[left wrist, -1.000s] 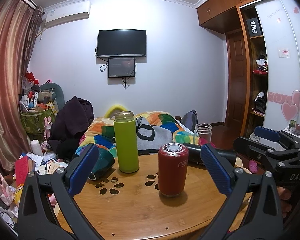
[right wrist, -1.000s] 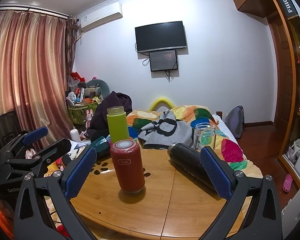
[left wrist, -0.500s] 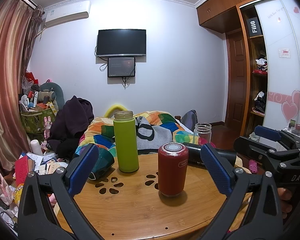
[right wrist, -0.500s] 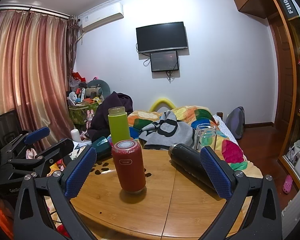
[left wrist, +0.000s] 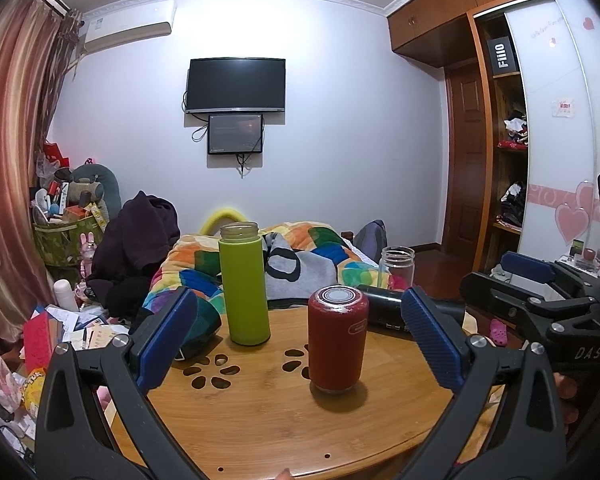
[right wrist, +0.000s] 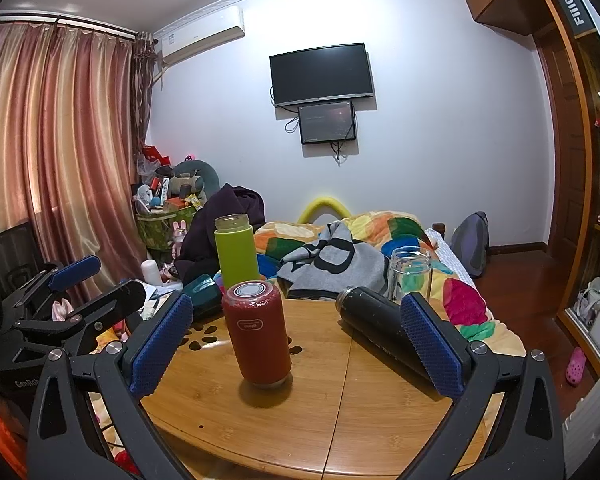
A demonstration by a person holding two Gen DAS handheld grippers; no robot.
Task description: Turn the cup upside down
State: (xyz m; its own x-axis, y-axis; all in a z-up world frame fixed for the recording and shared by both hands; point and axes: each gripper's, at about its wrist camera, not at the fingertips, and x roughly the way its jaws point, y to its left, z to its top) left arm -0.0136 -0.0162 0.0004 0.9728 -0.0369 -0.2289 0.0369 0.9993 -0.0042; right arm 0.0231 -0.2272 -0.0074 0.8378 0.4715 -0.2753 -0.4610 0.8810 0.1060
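Note:
A red cup (left wrist: 337, 340) stands on the round wooden table (left wrist: 260, 420) with its base upward and its logo inverted; it also shows in the right wrist view (right wrist: 258, 338). A green bottle (left wrist: 244, 284) stands upright and open behind it (right wrist: 236, 254). A black flask (right wrist: 383, 326) lies on its side at the right (left wrist: 383, 312). A clear glass jar (right wrist: 411, 276) stands at the far edge (left wrist: 395, 268). My left gripper (left wrist: 300, 340) is open, short of the red cup. My right gripper (right wrist: 296, 344) is open, short of the same cup.
A dark teal object (left wrist: 200, 324) lies at the table's left edge. A bed with a colourful quilt (right wrist: 379, 240) is behind the table. Clutter covers the floor at the left (left wrist: 60, 320). A wardrobe (left wrist: 507, 160) stands on the right.
The right wrist view has crept slightly toward the table. The left gripper and the objects have not moved.

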